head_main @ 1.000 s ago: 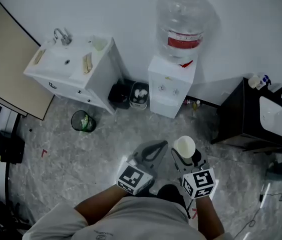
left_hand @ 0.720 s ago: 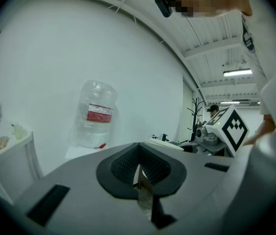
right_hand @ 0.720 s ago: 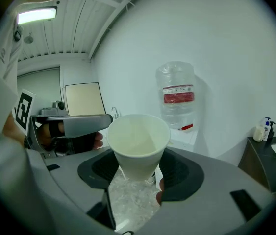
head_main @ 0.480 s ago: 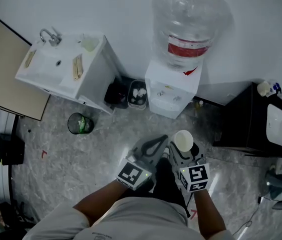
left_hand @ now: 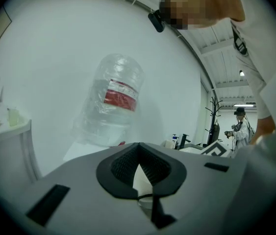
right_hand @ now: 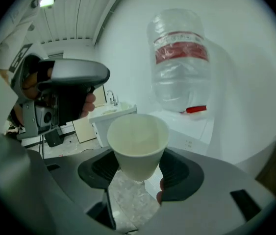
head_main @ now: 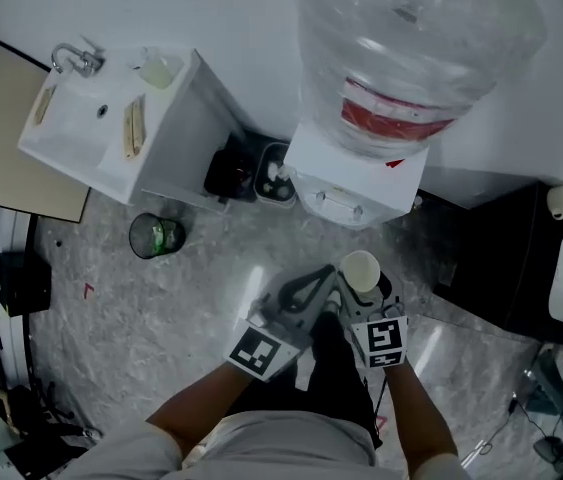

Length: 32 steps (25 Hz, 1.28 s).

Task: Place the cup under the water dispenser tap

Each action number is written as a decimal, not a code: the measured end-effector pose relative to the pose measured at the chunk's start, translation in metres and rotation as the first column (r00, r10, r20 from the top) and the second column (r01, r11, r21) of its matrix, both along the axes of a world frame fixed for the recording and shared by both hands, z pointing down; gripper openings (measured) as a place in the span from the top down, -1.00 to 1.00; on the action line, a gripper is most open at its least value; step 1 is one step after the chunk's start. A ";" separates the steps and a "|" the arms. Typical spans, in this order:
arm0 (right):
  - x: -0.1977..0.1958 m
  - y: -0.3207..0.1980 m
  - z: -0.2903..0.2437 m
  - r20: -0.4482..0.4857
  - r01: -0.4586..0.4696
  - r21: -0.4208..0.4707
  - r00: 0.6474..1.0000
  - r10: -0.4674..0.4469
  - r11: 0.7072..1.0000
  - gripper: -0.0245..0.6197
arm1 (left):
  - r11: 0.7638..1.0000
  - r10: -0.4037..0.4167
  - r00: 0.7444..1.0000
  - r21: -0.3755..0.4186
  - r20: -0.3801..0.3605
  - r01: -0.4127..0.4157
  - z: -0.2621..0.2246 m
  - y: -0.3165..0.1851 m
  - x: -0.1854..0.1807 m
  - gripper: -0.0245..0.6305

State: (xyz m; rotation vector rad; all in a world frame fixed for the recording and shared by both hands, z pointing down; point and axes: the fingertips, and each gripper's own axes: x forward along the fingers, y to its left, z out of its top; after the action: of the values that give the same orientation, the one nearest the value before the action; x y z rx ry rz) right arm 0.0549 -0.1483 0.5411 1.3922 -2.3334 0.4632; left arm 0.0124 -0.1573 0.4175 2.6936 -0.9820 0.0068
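Observation:
A white paper cup (head_main: 360,270) stands upright between the pads of my right gripper (head_main: 362,288), which is shut on its lower half. In the right gripper view the cup (right_hand: 138,146) is empty, and the gripper (right_hand: 138,169) holds it in front of the water dispenser (right_hand: 182,62), whose red tap lever (right_hand: 196,109) shows under the bottle. The white dispenser (head_main: 356,173) with its big clear bottle (head_main: 411,48) stands just ahead against the wall. My left gripper (head_main: 306,290) is beside the cup, shut and empty; its view (left_hand: 138,153) faces the bottle (left_hand: 113,102).
A white sink cabinet (head_main: 111,128) stands left of the dispenser, with dark bins (head_main: 236,173) and a white basket (head_main: 277,183) between them. A small round bin (head_main: 156,236) is on the marbled floor. A black cabinet (head_main: 521,268) is to the right. A person (left_hand: 239,126) stands far off.
Both grippers and the head have come closer to the dispenser, which now looms much larger. The cup stays held in the right gripper; the left stays shut.

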 end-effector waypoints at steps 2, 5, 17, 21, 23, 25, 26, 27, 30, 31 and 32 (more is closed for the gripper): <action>0.001 -0.011 0.038 -0.015 -0.009 -0.018 1.000 0.009 1.000 0.10 | 1.000 0.006 1.000 -0.017 -0.003 -0.006 0.024 -0.010 0.001 0.92; 0.006 -0.028 0.104 -0.034 -0.044 -0.046 0.999 0.042 0.998 0.10 | 0.999 0.024 1.000 -0.038 0.006 -0.024 0.069 -0.023 0.002 0.92; 0.024 -0.094 0.328 -0.134 -0.133 -0.105 0.984 0.119 0.985 0.10 | 0.994 0.025 0.999 -0.108 0.030 -0.022 0.220 -0.047 -0.015 0.92; 0.037 -0.111 0.365 -0.152 -0.173 -0.106 0.976 0.156 0.979 0.10 | 0.993 0.027 0.999 -0.116 0.046 -0.021 0.241 -0.050 -0.018 0.92; 0.041 -0.118 0.377 -0.159 -0.194 -0.102 0.971 0.176 0.976 0.10 | 0.993 0.026 0.998 -0.115 0.049 -0.020 0.248 -0.052 -0.019 0.92; 0.044 -0.122 0.386 -0.165 -0.209 -0.100 0.968 0.191 0.973 0.10 | 0.993 0.021 0.999 -0.118 0.049 -0.015 0.254 -0.052 -0.021 0.92; 0.046 -0.124 0.390 -0.169 -0.215 -0.100 0.966 0.196 0.972 0.10 | 0.993 0.018 0.999 -0.120 0.049 -0.012 0.257 -0.053 -0.022 0.92; 0.046 -0.125 0.395 -0.174 -0.217 -0.101 0.965 0.198 0.971 0.10 | 0.993 0.016 0.999 -0.119 0.050 -0.009 0.259 -0.053 -0.023 0.92; 0.047 -0.127 0.402 -0.183 -0.212 -0.097 0.964 0.192 0.973 0.10 | 0.993 0.010 0.998 -0.119 0.054 -0.004 0.263 -0.054 -0.026 0.92; 0.046 -0.127 0.403 -0.183 -0.209 -0.096 0.965 0.189 0.973 0.10 | 0.993 0.009 0.998 -0.121 0.056 -0.003 0.264 -0.054 -0.027 0.92; 0.045 -0.128 0.403 -0.183 -0.209 -0.098 0.965 0.189 0.973 0.10 | 0.992 0.009 0.998 -0.124 0.058 -0.001 0.265 -0.054 -0.028 0.92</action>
State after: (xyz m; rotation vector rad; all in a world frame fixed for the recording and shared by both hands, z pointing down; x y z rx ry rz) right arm 0.1004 -0.2759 0.9441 1.5523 -2.0074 0.5060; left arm -0.0155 -0.2117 0.6821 2.5956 -0.9586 0.1432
